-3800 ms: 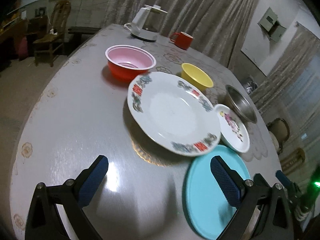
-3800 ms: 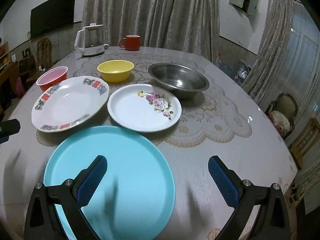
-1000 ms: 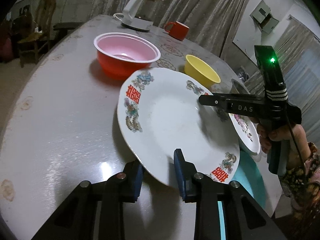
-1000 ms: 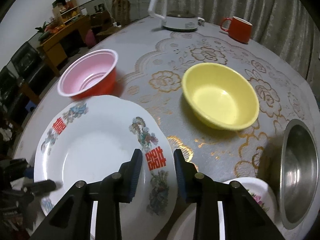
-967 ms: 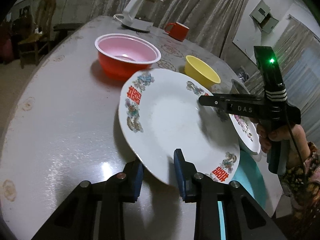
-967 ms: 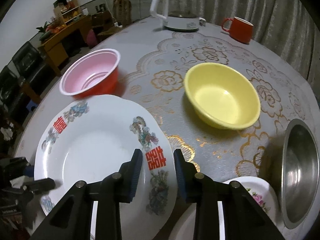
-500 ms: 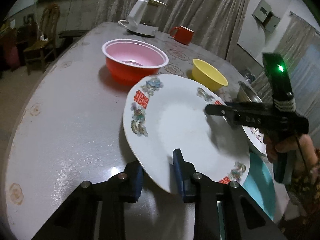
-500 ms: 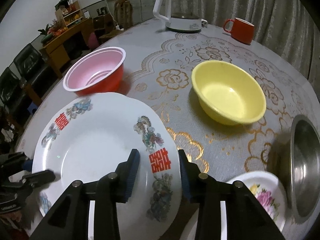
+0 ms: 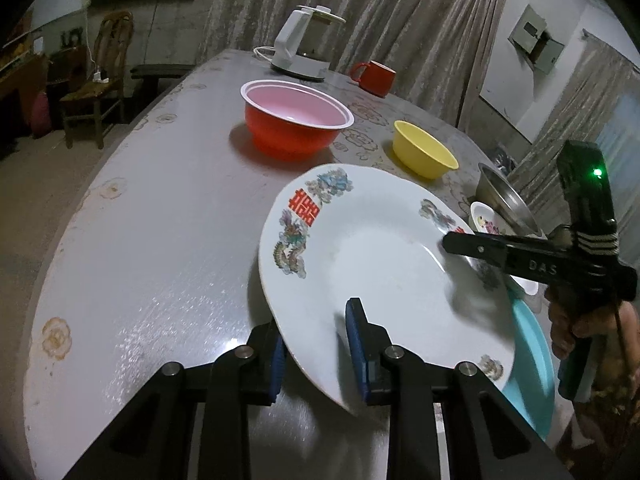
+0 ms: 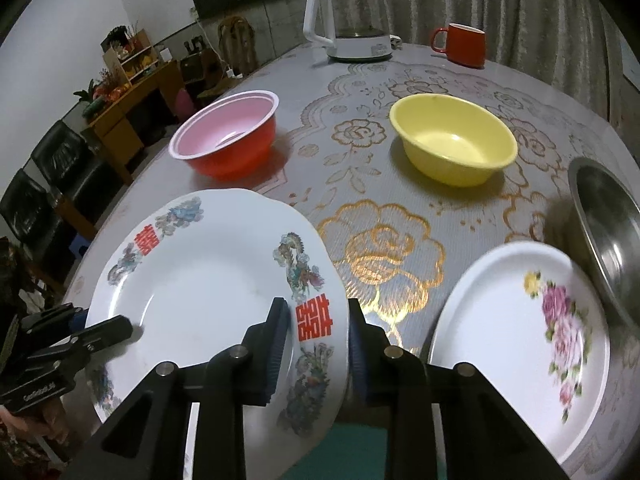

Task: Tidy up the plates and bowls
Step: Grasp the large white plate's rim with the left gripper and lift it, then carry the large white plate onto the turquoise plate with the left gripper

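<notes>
A large white plate with red characters and dragon patterns is held off the table, tilted, by both grippers. My left gripper is shut on its near rim. My right gripper is shut on the opposite rim; it also shows in the left wrist view. The plate hangs partly over a teal plate. A small floral plate lies to the right. A red bowl with pink inside, a yellow bowl and a steel bowl stand further back.
A white kettle and a red mug stand at the far side of the round table. Chairs and a cabinet stand beyond the table's left edge. A lace mat covers the middle.
Both grippers closed on the large plate's rims and lifted it. In the last second it has moved right and toward me, over the teal plate.
</notes>
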The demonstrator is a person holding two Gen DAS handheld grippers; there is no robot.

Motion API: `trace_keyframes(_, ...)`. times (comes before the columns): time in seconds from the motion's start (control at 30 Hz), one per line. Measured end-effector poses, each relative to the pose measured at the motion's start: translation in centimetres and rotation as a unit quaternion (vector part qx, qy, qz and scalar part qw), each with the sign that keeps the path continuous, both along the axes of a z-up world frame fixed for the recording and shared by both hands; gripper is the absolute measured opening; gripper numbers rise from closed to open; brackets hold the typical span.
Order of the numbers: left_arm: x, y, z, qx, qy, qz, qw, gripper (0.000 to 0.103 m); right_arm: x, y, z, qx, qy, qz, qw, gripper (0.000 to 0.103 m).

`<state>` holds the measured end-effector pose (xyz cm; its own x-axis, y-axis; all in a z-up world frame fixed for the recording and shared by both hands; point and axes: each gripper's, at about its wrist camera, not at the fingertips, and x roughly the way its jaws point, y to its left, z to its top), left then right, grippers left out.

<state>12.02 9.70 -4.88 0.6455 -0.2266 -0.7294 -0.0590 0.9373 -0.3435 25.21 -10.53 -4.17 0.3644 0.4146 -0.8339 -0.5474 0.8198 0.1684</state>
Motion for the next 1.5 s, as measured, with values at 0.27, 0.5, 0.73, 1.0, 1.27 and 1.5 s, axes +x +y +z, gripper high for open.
trace_keyframes(0.27,-1.5,-0.4,1.1,0.001,-0.022,-0.005,0.9997,0.027,-2.8,-1.4,1.0,0.032,-0.002,-0.027,0.999,0.024)
trace_keyframes(0.5,-3.1,-1.1,1.7,0.001,-0.029,-0.016,0.9994,0.027,-5.8,-3.2,1.5,0.048,-0.005,-0.040,0.998,0.024)
trace_keyframes(0.73,-3.9,-3.2,2.3,-0.002,-0.038,-0.046,0.9982,0.027,-8.8,-6.8,2.0,0.078,0.000,-0.085,0.993,0.024)
trace_keyframes(1.0,-3.9,-6.6,2.1,0.001,-0.030,-0.090,0.9954,0.027,-11.2,-11.4,1.2,0.102,0.015,-0.141,0.985,0.024)
trace_keyframes(1.27,-4.1,-9.5,2.1,0.007,-0.028,-0.128,0.9914,0.027,-12.8,-14.8,0.9,0.119,0.019,-0.181,0.976,0.024)
trace_keyframes(1.5,-3.9,-11.9,2.1,0.016,-0.026,-0.157,0.9872,0.027,-14.4,-16.9,1.2,0.124,0.012,-0.207,0.970,0.024)
